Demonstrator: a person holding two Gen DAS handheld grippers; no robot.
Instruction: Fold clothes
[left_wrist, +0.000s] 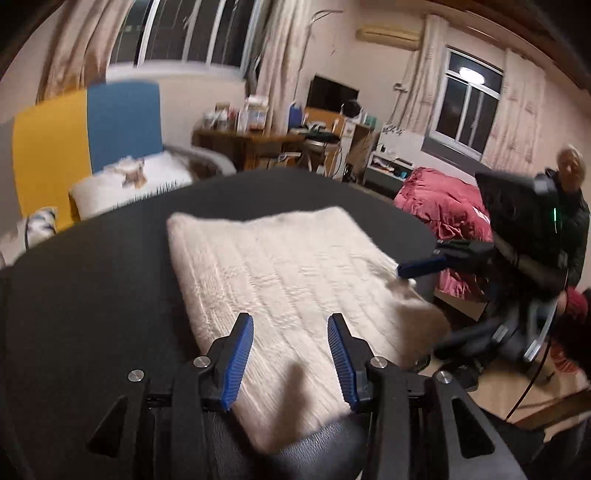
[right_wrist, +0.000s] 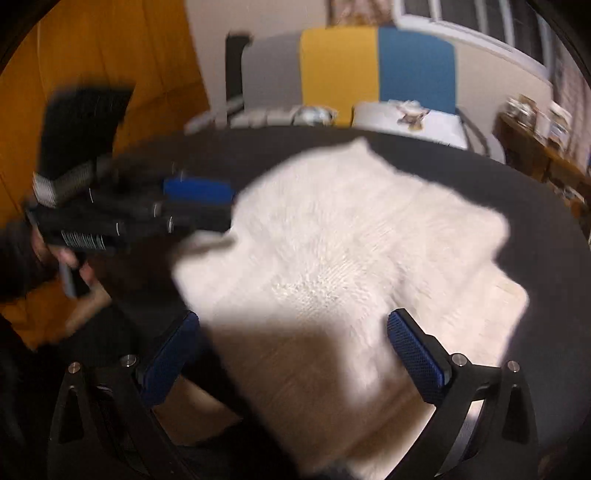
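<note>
white knit sweater (left_wrist: 280, 280) is lying folded on the black bench (left_wrist: 92, 277); both grippers, left (left_wrist: 291, 363) and right (right_wrist: 295, 354), are hovering with jaws spread, holding nothing.

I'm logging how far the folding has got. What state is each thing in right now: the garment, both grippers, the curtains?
White knit garment: folded into a flat rectangle on the black table.
Left gripper: open, empty, fingers over the garment's near edge.
Right gripper: open, holding nothing, over the garment's edge.
Curtains: drawn aside, window uncovered.
</note>
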